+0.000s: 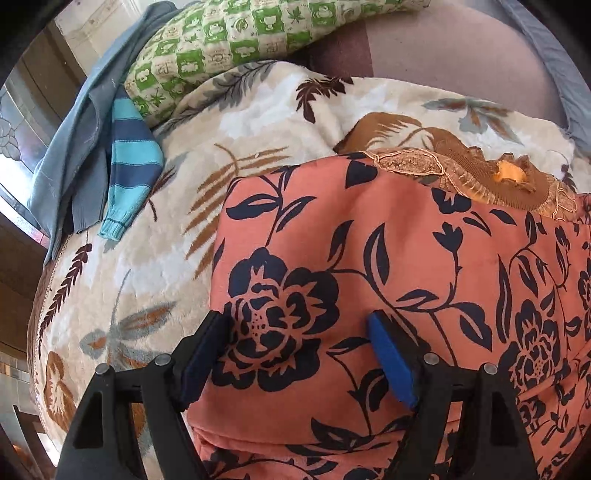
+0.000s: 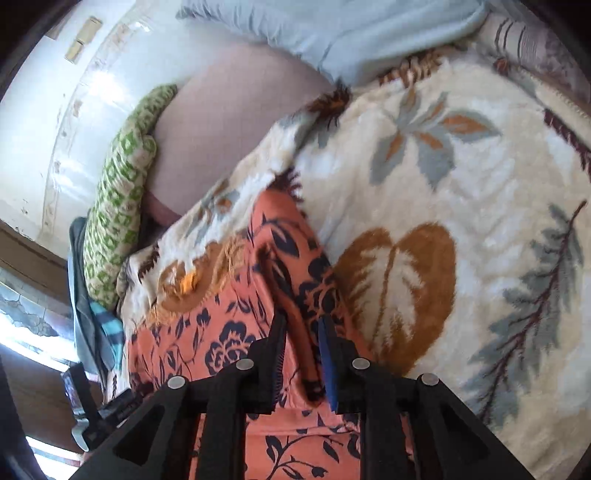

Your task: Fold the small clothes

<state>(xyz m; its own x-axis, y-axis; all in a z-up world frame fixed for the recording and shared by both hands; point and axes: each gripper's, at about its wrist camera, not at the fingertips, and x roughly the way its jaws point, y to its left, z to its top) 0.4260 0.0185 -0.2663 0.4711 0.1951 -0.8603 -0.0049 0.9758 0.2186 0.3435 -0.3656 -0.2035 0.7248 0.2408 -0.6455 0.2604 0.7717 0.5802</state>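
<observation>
Left hand-held gripper (image 1: pixel 299 332): jaws spread wide above the orange floral garment (image 1: pixel 388 258), 1 pad at the garment's left edge, the other over the print; nothing pinched between them. Contact with the cloth cannot be told.

Right hand-held gripper (image 2: pixel 303 339): jaws narrow, a raised fold of the orange floral garment (image 2: pixel 236 306) running between the 2 pads, which press it from both sides. No earlier view here.

Garment lies on the leaf-patterned cream blanket (image 1: pixel 147 258) covering the bed, spread broad and fairly flat in the left wrist view. Its far end carries a brown lace-trimmed neckline (image 1: pixel 480 177).

Beyond the garment, on the blanket's far left: a striped blue and teal knit sleeve (image 1: pixel 133 155) lying against a grey-blue garment (image 1: pixel 70 147). Just behind these, a green-and-cream checked pillow (image 1: pixel 229 40). A mauve sheet (image 1: pixel 461 55) shows past the blanket's far edge.

Right wrist view, farthest: a pale blue cloth (image 2: pixel 351 33) at the top, a white wall (image 2: pixel 55 129) at left.
</observation>
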